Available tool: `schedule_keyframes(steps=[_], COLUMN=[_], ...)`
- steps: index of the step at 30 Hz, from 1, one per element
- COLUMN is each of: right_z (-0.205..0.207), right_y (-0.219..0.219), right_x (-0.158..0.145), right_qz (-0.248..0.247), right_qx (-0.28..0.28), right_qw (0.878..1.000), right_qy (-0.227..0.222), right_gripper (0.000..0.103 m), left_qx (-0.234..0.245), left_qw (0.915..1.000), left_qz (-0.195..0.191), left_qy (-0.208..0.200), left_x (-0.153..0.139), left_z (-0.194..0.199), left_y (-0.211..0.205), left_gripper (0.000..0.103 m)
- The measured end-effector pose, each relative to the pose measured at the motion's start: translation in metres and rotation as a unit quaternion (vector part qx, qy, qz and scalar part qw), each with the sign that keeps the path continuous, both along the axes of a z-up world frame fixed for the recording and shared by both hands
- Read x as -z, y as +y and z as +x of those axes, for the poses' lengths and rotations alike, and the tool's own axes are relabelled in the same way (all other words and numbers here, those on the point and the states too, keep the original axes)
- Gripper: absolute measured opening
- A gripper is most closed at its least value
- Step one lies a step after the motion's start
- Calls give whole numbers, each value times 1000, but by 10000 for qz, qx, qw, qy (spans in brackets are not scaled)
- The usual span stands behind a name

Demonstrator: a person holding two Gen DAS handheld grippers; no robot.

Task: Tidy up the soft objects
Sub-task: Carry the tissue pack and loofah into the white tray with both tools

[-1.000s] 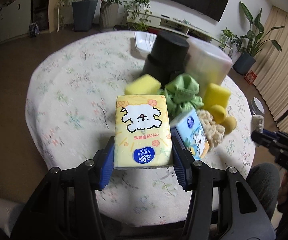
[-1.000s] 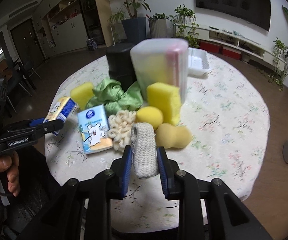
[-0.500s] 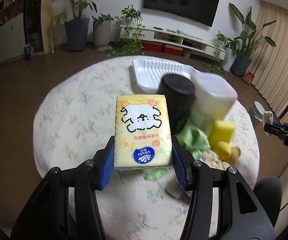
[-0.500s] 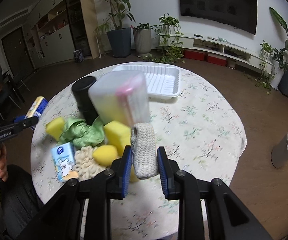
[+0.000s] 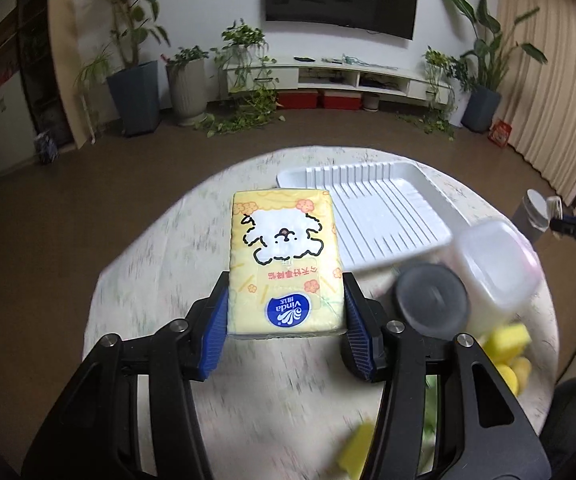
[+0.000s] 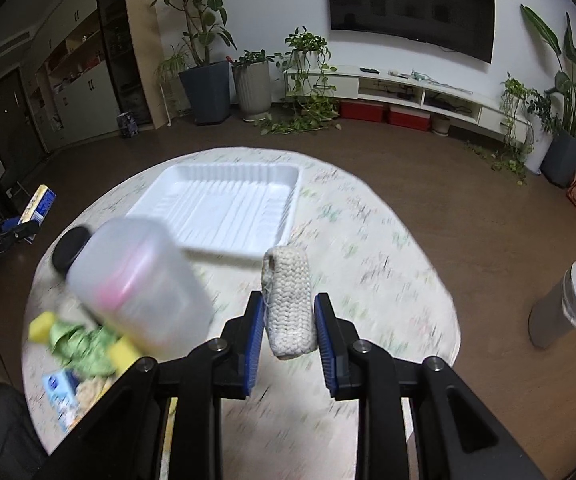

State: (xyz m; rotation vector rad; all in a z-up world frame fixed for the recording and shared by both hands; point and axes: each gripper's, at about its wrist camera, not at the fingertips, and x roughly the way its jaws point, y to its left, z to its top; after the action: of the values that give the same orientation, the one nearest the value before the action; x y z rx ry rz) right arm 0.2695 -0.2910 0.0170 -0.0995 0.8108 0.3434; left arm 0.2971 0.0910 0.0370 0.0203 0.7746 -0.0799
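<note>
My left gripper (image 5: pixel 286 312) is shut on a yellow tissue pack (image 5: pixel 284 260) with a white dog print, held above the round table. My right gripper (image 6: pixel 288 320) is shut on a white knitted pad (image 6: pixel 288 300), also held above the table. A white ribbed tray (image 5: pixel 375 216) lies empty at the far side of the table; it also shows in the right wrist view (image 6: pixel 224 208). Yellow sponges (image 5: pixel 507 344), a green cloth (image 6: pixel 80 344) and a blue tissue pack (image 6: pixel 60 388) lie in a pile at the near side.
A black cylinder (image 5: pixel 431 304) and a translucent plastic box (image 6: pixel 140 288) stand between the pile and the tray. The table has a flowered cloth (image 6: pixel 367 248). A grey bin (image 6: pixel 563 308) stands on the floor to the right.
Both grippers have risen and moved forward over the pile towards the white tray, each still holding its object. The pile has slid to the lower edge of both views.
</note>
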Motion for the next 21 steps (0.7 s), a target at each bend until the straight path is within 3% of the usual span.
schedule_keyframes(steps=[5,10,16,21], right_z=[61,118,162,181], right_y=[18,44,81,111], right_x=[-5,-3,27,59], right_qz=[-316,-498,-711,-977], right_qx=[-275,-712,-1360,-1734], right_qw=[9991,9962,9875,9785], right_qy=[-56,52,353,545], right_gripper=[27,27,27,27], left_qx=[300,911,1601,1749], left_qw=[9991,9946,9837,9801], left_qz=[284,391,511,545], left_qy=[113,315,642,766], left_x=[2,17,45,67], left_z=[54,98,134,153], left_y=[-7,-21,-38,-49], left_gripper=[49,49,49,49])
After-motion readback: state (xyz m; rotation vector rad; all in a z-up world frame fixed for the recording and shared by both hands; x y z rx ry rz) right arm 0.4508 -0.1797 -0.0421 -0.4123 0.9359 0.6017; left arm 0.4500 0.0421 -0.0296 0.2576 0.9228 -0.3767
